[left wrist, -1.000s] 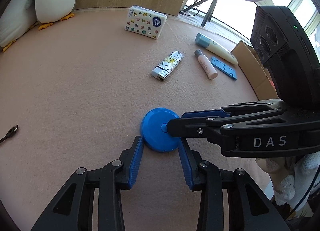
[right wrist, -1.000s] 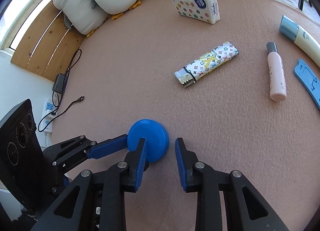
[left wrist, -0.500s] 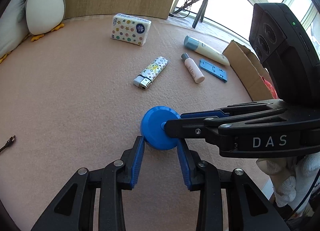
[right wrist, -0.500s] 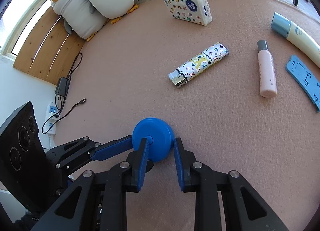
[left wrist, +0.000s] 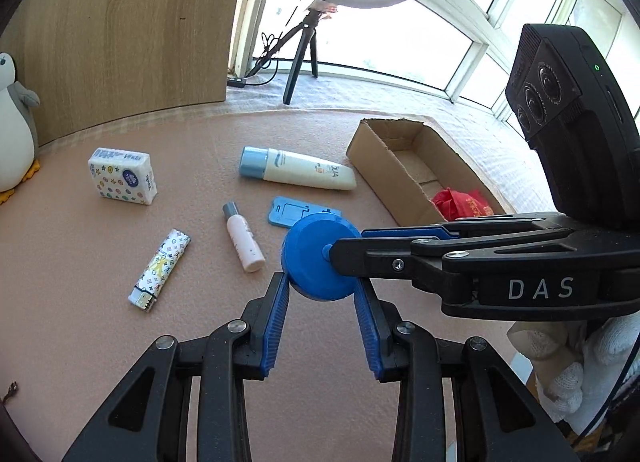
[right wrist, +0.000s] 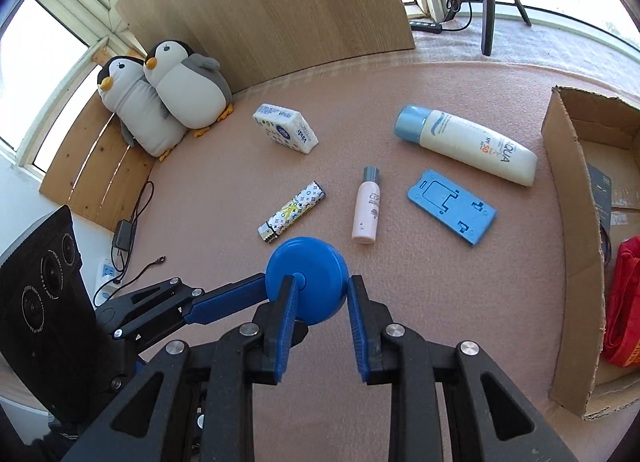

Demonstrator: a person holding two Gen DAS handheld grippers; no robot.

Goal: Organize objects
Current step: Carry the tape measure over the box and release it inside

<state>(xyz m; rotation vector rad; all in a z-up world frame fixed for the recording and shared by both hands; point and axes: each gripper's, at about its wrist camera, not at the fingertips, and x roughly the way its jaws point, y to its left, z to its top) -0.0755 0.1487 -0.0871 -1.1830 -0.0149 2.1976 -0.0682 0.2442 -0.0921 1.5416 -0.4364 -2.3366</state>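
Both grippers hold one blue round disc (left wrist: 320, 260) together, above the pink bench (left wrist: 100, 262). The left gripper (left wrist: 322, 290) has its two blue pads on the left and right rim of the disc, so its jaws stand partly apart, about as wide as the disc. The right gripper (right wrist: 316, 296) reaches in from the side; in the left wrist view its upper finger lies over the small knob in the middle of the disc and the other finger passes behind it, so it pinches the disc across its flat faces. The disc looks lifted off the bench, not resting on it.

To the right is an open cardboard box (left wrist: 384, 160) with a red packet (left wrist: 460, 202) inside. On the bench lie a white tube with a blue cap (left wrist: 298, 172), a tissue pack with stars (left wrist: 122, 176), a flat blue plastic plate (right wrist: 452, 206), a patterned lighter (left wrist: 160, 268) and a small pink bottle (left wrist: 244, 238). They are apart from each other and no gripper touches them. Two penguin toys (right wrist: 168, 94) sit in the far corner.
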